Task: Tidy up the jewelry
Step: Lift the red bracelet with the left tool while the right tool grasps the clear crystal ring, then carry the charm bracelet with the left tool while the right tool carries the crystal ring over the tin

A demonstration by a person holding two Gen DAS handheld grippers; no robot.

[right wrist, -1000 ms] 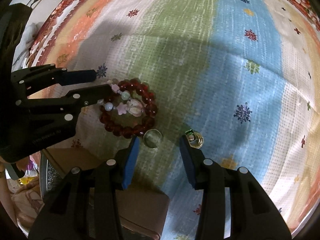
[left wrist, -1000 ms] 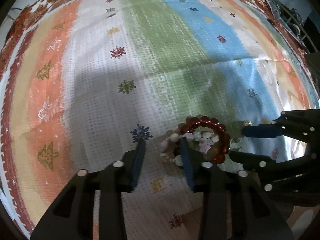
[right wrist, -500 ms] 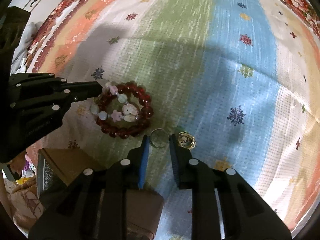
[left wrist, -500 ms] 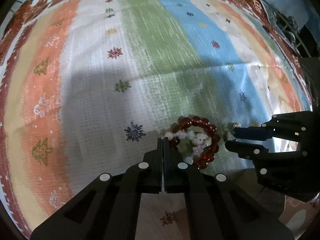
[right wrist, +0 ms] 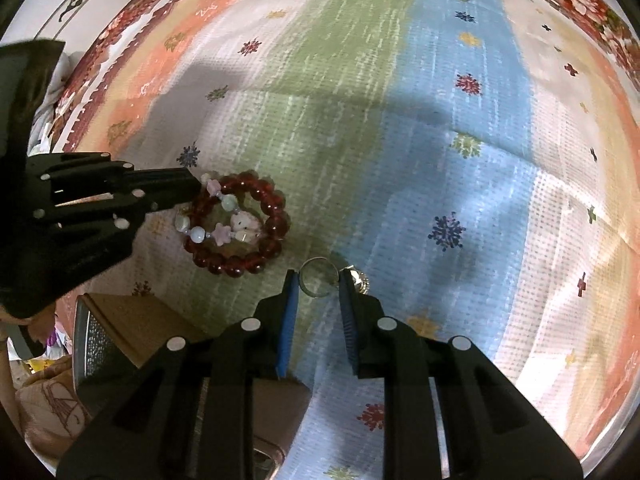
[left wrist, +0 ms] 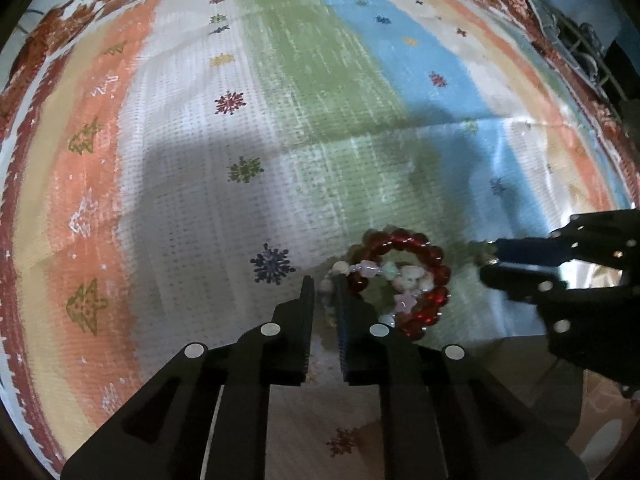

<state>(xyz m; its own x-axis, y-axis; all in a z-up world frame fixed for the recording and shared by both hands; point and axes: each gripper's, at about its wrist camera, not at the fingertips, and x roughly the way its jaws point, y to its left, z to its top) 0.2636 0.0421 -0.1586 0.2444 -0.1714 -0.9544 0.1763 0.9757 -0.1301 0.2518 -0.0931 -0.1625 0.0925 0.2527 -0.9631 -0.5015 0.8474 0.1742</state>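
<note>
Early stage. Left gripper (left wrist: 322,294) pinches pale bead bracelet (left wrist: 384,276) on cloth (left wrist: 280,120). Right gripper (right wrist: 318,284) clamps silver ring (right wrist: 316,278). Red bracelet (right wrist: 240,224), gold ring (right wrist: 360,280) unsorted; box (right wrist: 132,324) waits nearby.

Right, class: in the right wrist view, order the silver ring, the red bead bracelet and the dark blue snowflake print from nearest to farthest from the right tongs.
1. Silver ring: between the right tongs.
2. Red bead bracelet: up-left, on the green stripe.
3. Dark blue snowflake print: up-right, on the blue stripe.
</note>
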